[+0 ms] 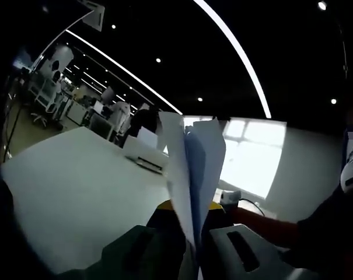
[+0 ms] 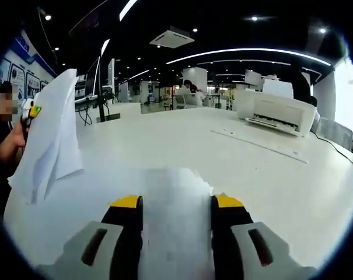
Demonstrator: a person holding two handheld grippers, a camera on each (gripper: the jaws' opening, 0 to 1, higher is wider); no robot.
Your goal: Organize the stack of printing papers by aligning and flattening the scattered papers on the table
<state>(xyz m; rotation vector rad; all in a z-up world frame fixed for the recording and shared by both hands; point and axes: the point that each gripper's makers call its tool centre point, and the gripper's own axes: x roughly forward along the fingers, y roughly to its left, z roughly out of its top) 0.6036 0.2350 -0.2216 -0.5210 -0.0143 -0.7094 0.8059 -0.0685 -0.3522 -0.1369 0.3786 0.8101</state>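
Left tongs [image 1: 191, 233] clamp upright papers [image 1: 194, 169] | right tongs [image 2: 176, 227] apart above table [image 2: 269, 175]

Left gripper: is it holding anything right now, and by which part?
Yes. The left gripper is shut on a bunch of papers, pinched at their lower edge, the sheets standing up off the white table.

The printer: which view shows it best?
The right gripper view: the white printer sits unobstructed on the table. In the left gripper view it is smaller and partly hidden behind the held papers.
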